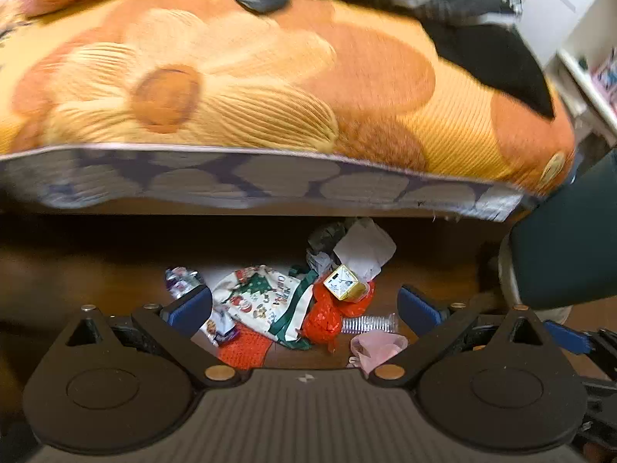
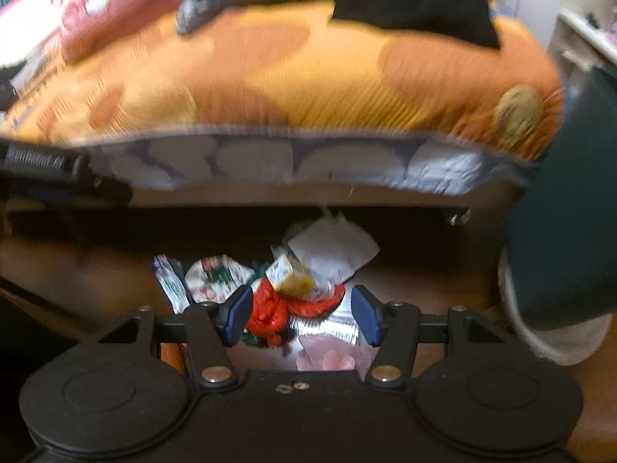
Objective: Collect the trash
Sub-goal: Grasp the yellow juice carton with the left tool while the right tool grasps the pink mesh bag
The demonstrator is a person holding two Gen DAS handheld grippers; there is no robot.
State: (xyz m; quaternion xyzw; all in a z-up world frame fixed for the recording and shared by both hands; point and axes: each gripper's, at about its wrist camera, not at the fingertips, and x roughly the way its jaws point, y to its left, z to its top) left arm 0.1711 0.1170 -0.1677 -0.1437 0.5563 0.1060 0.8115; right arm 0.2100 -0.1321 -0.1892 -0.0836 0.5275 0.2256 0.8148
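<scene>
A heap of trash [image 1: 308, 301], with a small yellow carton [image 1: 344, 283] and red wrapping [image 2: 275, 314] in it, is lying on the brown wooden floor [image 1: 96, 281] at the bed's edge. The left gripper [image 1: 304, 306] and right gripper [image 2: 301, 317] are hovering spread wide, grasping nothing. An orange flowered blanket [image 1: 270, 77] is covering the bed above.

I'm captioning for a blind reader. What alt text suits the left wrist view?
Open left gripper points at a trash pile on the wooden floor under a bed: a small yellow carton, red netting, printed cloth bag.
</scene>
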